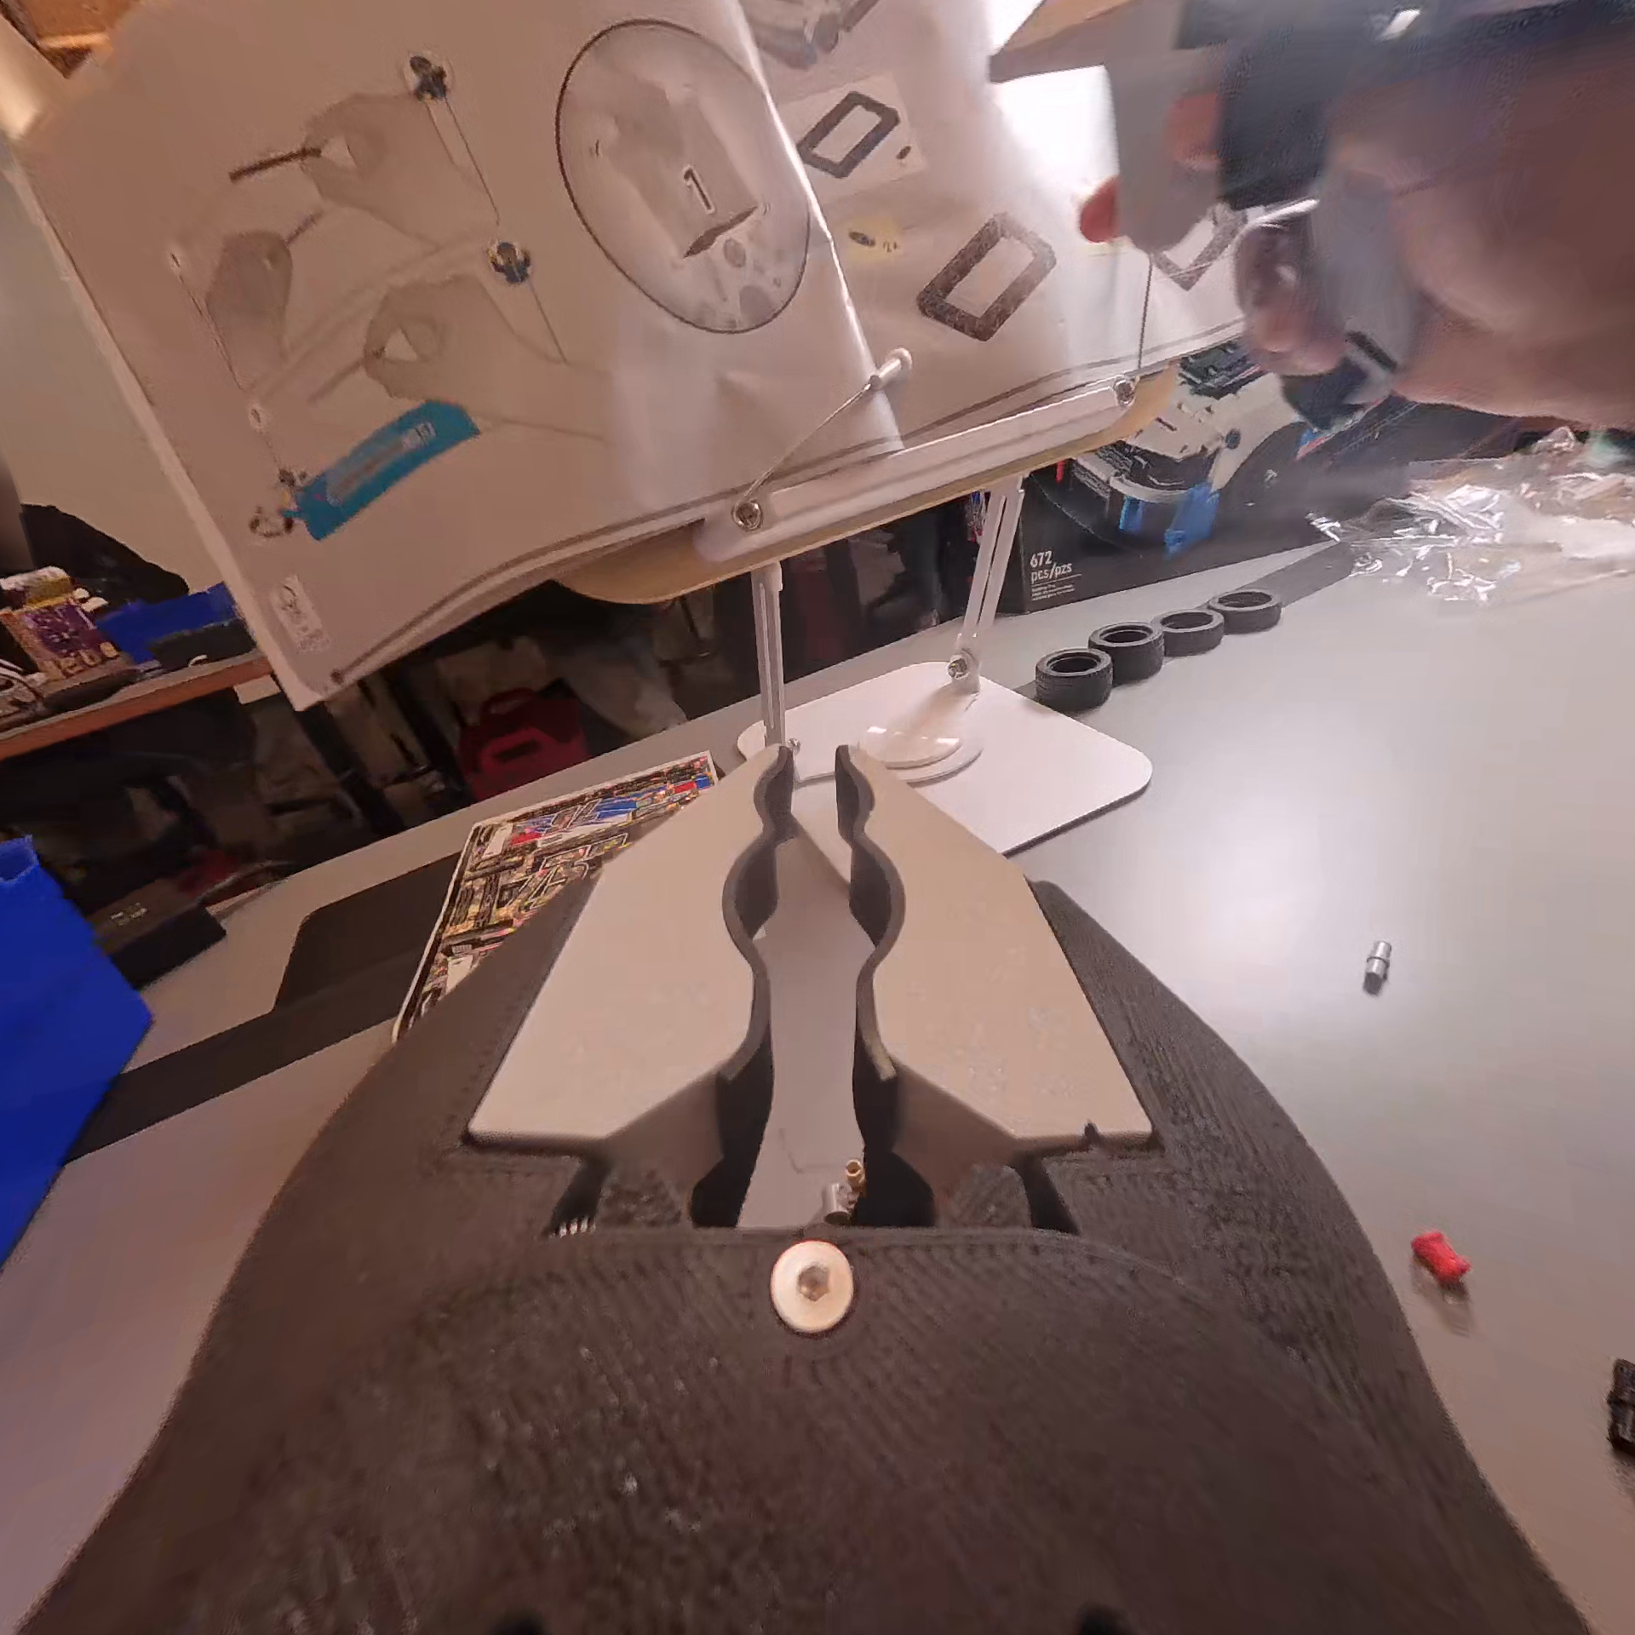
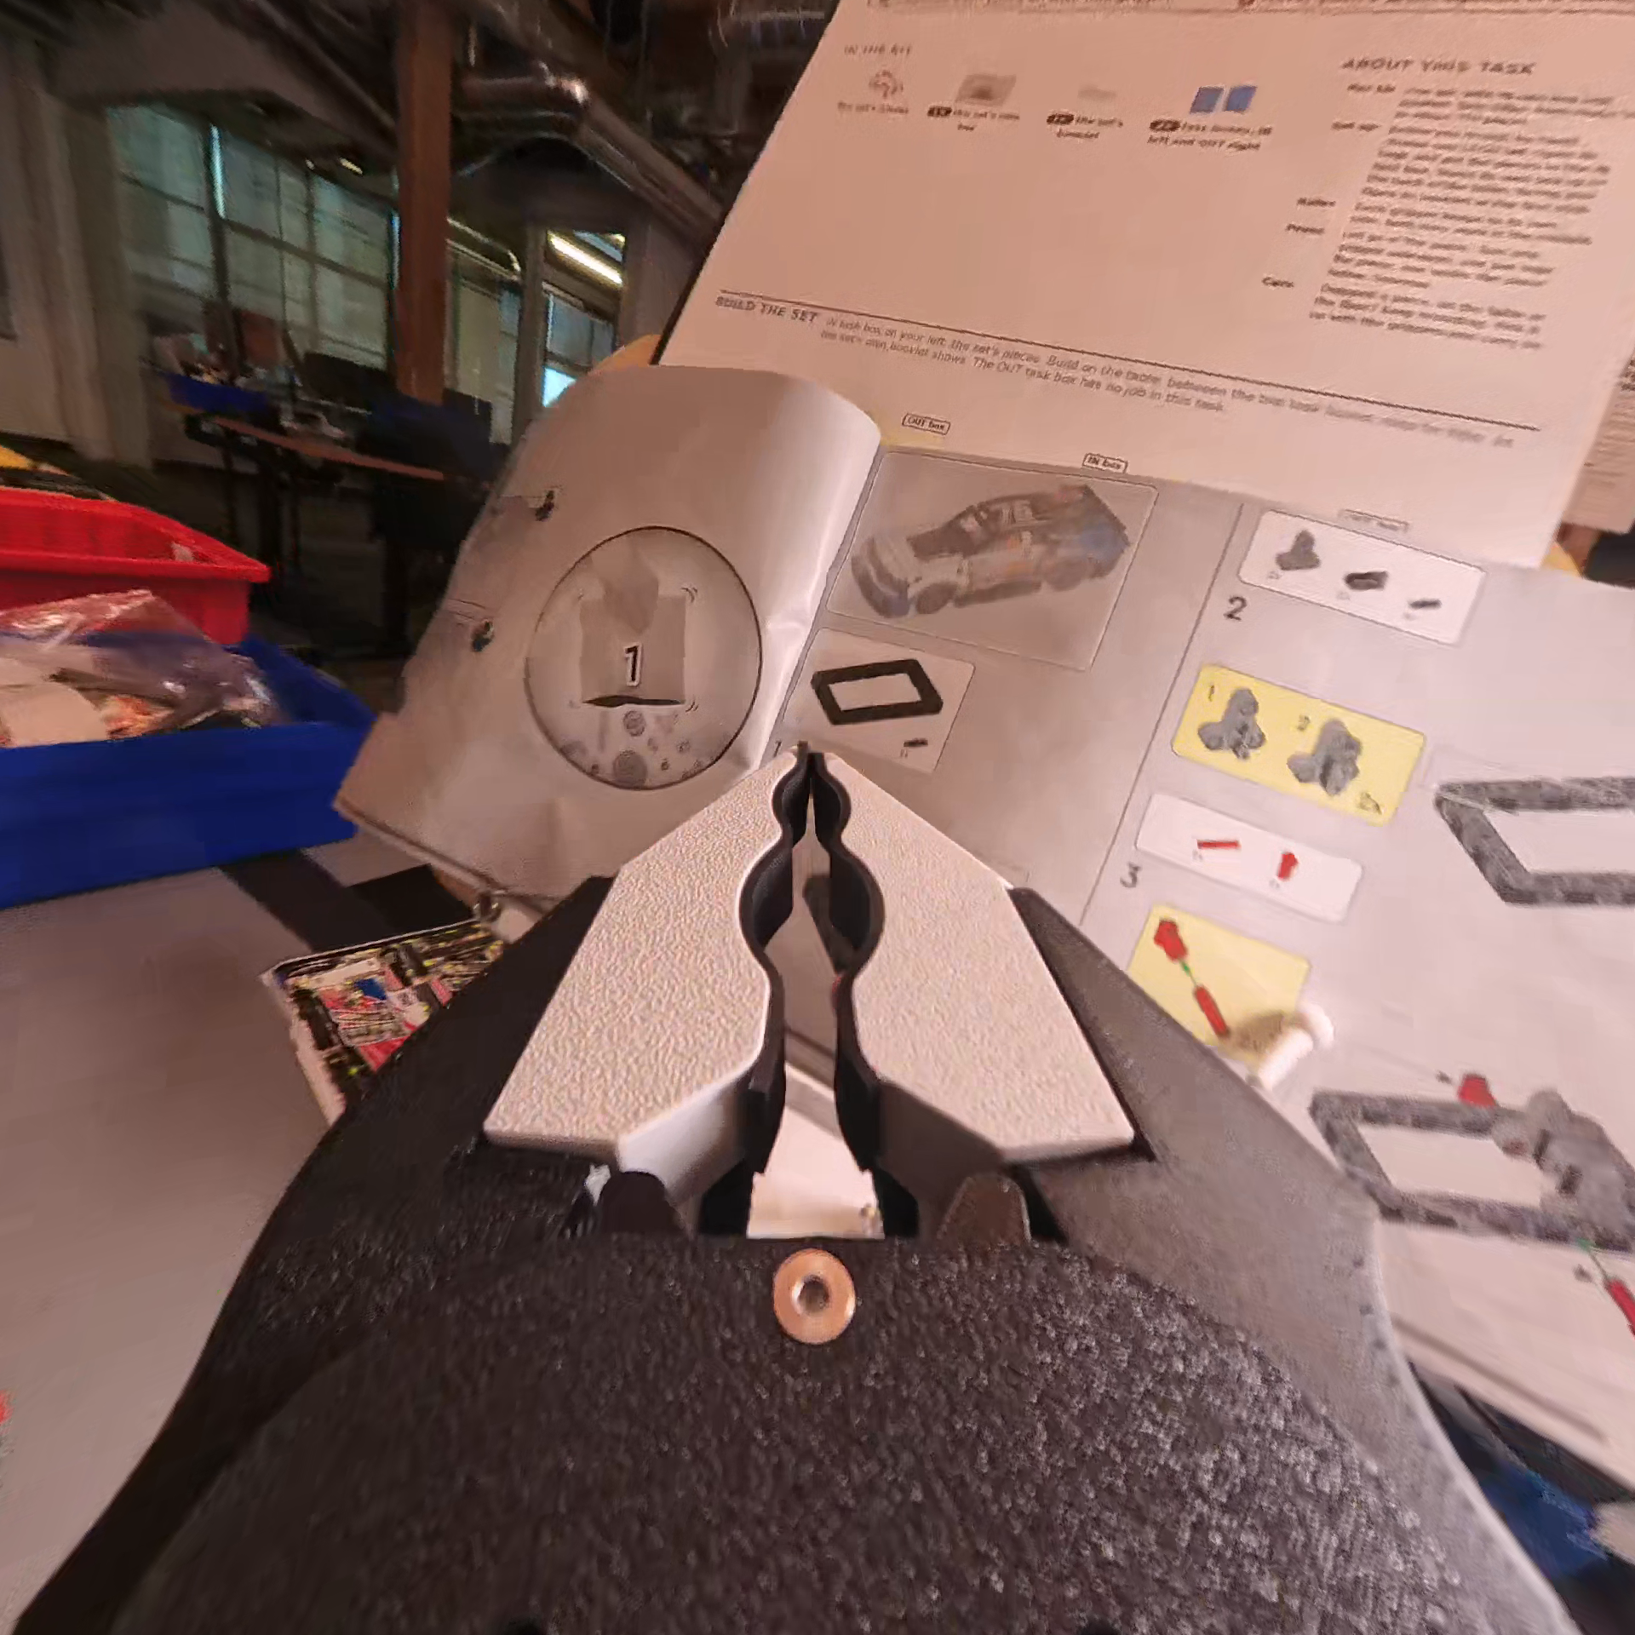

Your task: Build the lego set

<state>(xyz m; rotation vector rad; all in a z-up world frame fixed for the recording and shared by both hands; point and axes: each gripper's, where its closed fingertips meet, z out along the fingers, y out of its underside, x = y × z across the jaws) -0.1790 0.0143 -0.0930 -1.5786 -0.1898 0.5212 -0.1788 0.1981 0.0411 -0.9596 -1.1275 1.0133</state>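
My left gripper (image 1: 814, 765) hovers low over the grey table (image 1: 1327, 840). Its pads stand slightly apart with nothing between them, so it is open. It points at the white base (image 1: 1062, 779) of the stand that carries the open instruction booklet (image 1: 619, 265). My right gripper (image 2: 803, 756) is raised in front of the booklet (image 2: 973, 708), near the fold, with its fingertips pressed together. In the left wrist view it is a blur at the top right (image 1: 1150, 195), held by a hand. Loose pieces lie on the table: a small grey pin (image 1: 1376, 960), a red piece (image 1: 1439, 1255) and a black piece (image 1: 1623, 1416).
Several black tyres (image 1: 1124, 650) stand in a row behind the stand base. A sticker sheet (image 1: 548, 867) lies left of my left gripper. The set's box (image 1: 1150, 495) and clear bags (image 1: 1504, 522) are at the back right. Blue (image 2: 159, 796) and red (image 2: 115, 548) bins stand left. A printed sheet (image 2: 1150, 221) stands behind the booklet. About 25 cm separates my left fingertips from my right. Measured from the fingertips, the red piece (image 1: 1439, 1255) is 20 cm or so from the left gripper and 35 cm from the right.
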